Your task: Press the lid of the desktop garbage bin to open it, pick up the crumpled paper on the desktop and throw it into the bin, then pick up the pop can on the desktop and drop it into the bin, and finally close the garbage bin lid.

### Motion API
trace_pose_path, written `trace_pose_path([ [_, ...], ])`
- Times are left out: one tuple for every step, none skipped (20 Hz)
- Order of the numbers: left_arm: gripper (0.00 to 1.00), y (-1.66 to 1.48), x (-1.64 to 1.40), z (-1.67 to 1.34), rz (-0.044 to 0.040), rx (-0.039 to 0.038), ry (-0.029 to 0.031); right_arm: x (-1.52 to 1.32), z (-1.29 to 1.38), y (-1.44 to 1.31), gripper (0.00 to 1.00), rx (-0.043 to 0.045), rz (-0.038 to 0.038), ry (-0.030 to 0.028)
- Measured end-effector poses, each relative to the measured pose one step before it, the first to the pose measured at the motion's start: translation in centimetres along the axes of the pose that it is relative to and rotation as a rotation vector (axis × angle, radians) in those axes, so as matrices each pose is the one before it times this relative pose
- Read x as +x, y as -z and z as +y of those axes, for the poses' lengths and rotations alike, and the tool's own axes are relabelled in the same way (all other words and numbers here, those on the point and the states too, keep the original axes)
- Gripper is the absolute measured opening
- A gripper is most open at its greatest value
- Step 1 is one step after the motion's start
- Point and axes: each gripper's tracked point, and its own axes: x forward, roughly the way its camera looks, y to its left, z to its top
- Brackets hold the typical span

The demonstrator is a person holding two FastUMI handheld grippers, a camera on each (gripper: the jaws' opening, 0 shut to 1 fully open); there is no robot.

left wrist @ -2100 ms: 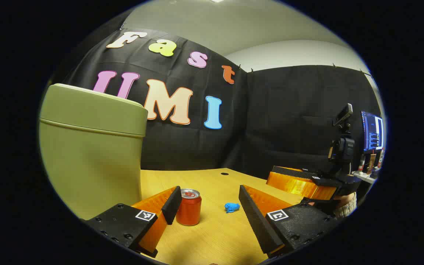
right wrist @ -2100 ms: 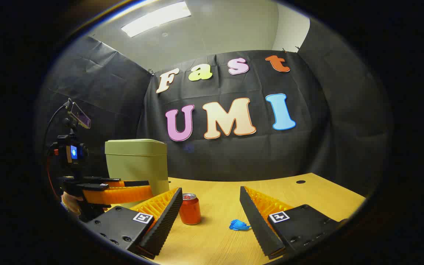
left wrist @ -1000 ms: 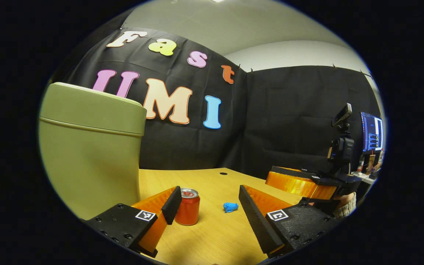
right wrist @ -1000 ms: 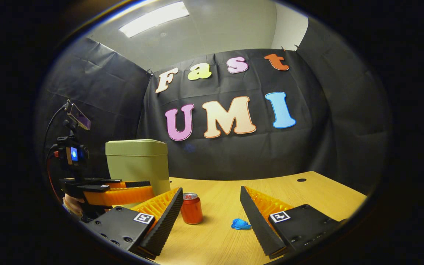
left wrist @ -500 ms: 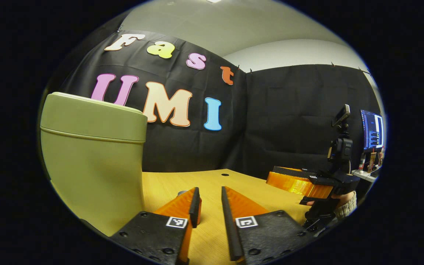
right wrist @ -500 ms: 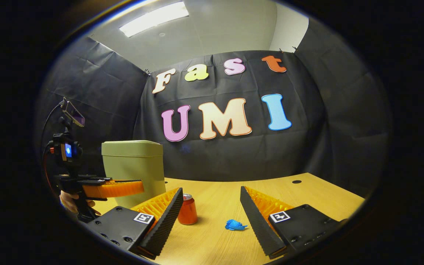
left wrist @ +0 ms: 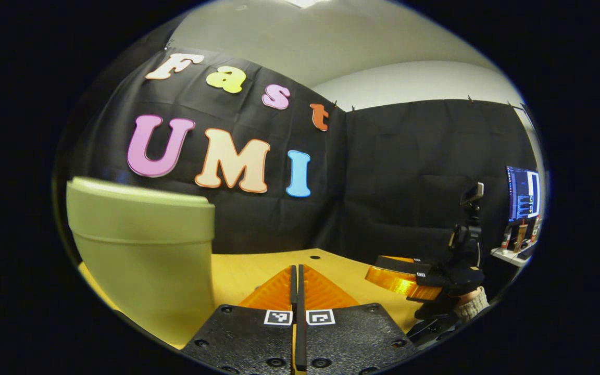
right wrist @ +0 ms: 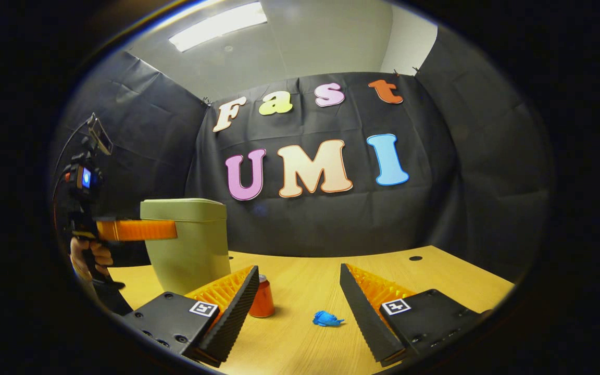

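A: Nearest in the right gripper view, the right gripper sits low over the tabletop with its jaws spread wide and nothing between them. Just beyond, the pop can stands upright, partly behind one finger, and the crumpled paper lies a little apart from it.

B: And the left gripper?

A: In its own view the fingers are pressed together, empty. From the right gripper view it hangs level, near the bin's top, at the upper part of the bin's front.

B: What could go wrong?

A: I'd judge the press could land on the bin's side or the lid's edge rather than squarely on top; a sideways shove might slide or tip the garbage bin, which looks light. Toppling toward the can would scatter things.

B: Anything inside the bin?

A: Can't tell. The lid is down flat, so the inside is hidden. Both can and paper are on the tabletop, so neither has gone in.
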Motion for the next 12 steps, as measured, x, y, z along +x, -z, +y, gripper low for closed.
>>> trace_pose_path([
  [0.00, -1.379, 0.000, 0.829, -0.01387, 0.01420, -0.02394, 0.110, -0.191, 0.106, 0.98, -0.00227, 0.00237, 0.00414],
  [0.00, -1.473, -0.010, 0.744, -0.01483, 0.01169, -0.02018, -0.016, -0.028, 0.111, 0.98, 0.00260, 0.00256, 0.00137],
  [0.00, -1.266, -0.047, 0.851, -0.01378, 0.01562, -0.02384, 0.112, 0.080, 0.086, 0.98, 0.00759, 0.00538, -0.00097],
  [0.00, -1.193, -0.120, 0.893, -0.01552, 0.01598, -0.02261, -0.109, 0.316, 0.096, 0.98, 0.00724, 0.00510, -0.00637],
  [0.00, -0.985, -0.050, 0.964, -0.01188, 0.01658, -0.02680, -0.012, 0.205, 0.048, 0.98, 0.00380, 0.00299, -0.00462],
  [0.00, -0.645, 0.002, 1.298, -0.00241, 0.01593, -0.03312, 0.011, 0.002, -0.010, 0.98, -0.00001, 0.00118, -0.00271],
  [0.00, -0.254, 0.052, 1.431, 0.00079, 0.01687, -0.03781, -0.024, 0.109, 0.000, 0.98, -0.00239, 0.00069, -0.00267],
  [0.00, -0.170, 0.045, 1.611, 0.00175, 0.01617, -0.04792, -0.164, 0.235, -0.077, 0.98, -0.00339, 0.00046, -0.00355],
  [0.00, -0.335, 0.030, 1.525, -0.00248, 0.01491, -0.04625, 0.006, 0.144, -0.051, 0.98, -0.00396, -0.00047, -0.00246],
  [0.00, -0.098, 0.262, 1.309, 0.00362, 0.01241, -0.03512, 0.022, 0.052, 0.006, 0.98, -0.00455, -0.00102, -0.00214],
  [0.00, 0.473, 0.237, 0.761, 0.01339, 0.00888, -0.02523, -0.015, -0.012, -0.012, 0.98, -0.00449, 0.00007, -0.00101],
  [0.00, 0.422, 0.284, 0.579, 0.01608, 0.00678, -0.01430, -0.015, -0.027, 0.044, 0.98, -0.00262, 0.00089, 0.00040],
])
